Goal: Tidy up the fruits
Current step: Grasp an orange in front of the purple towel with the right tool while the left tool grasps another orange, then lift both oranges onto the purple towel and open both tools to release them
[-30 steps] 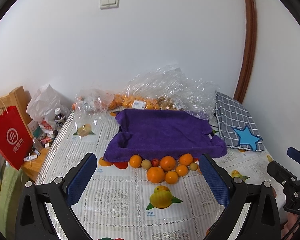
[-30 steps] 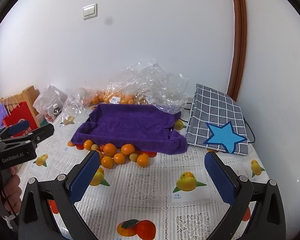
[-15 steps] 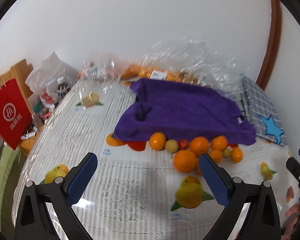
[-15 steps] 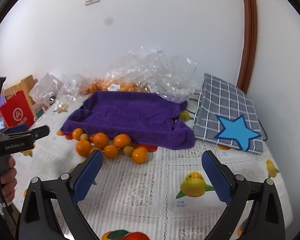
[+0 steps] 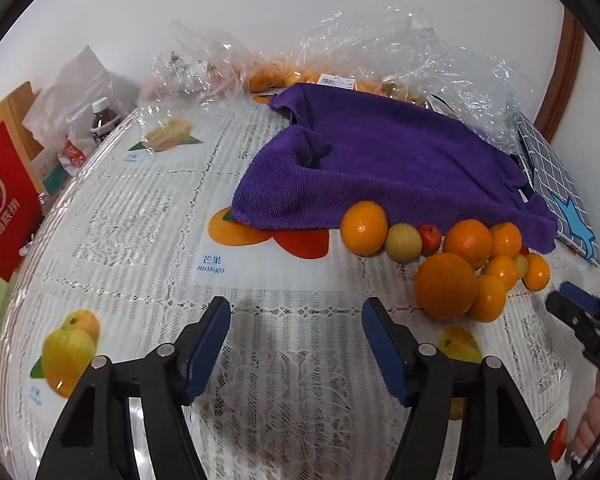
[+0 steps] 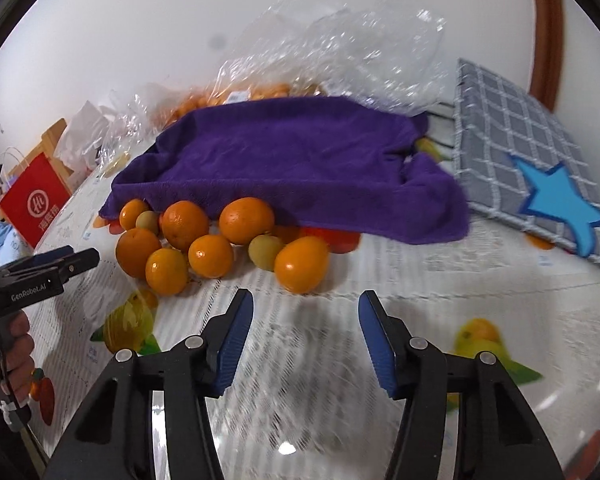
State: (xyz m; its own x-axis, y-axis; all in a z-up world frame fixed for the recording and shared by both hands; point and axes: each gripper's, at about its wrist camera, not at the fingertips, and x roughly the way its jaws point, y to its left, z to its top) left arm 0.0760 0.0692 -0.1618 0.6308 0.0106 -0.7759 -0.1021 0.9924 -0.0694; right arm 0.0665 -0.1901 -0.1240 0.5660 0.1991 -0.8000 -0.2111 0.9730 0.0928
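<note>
Several oranges (image 5: 446, 285) and smaller yellow-green fruits (image 5: 404, 242) lie in a heap on the table at the front edge of a purple towel (image 5: 380, 168). The heap also shows in the right wrist view (image 6: 210, 255), with the towel (image 6: 292, 164) behind it. My left gripper (image 5: 296, 320) is open and empty, low over the tablecloth, left of the heap. My right gripper (image 6: 306, 318) is open and empty, just in front of the nearest orange (image 6: 301, 259).
Clear plastic bags (image 5: 400, 44) with more oranges lie behind the towel. A checked grey cushion with a blue star (image 6: 532, 176) sits to the right. A red paper bag (image 5: 4, 204) and a bottle (image 5: 102, 118) stand off the table's left edge.
Both grippers have moved down and forward towards the fruit heap, which now looks much larger. Both sets of fingers have closed in a good deal but remain open.
</note>
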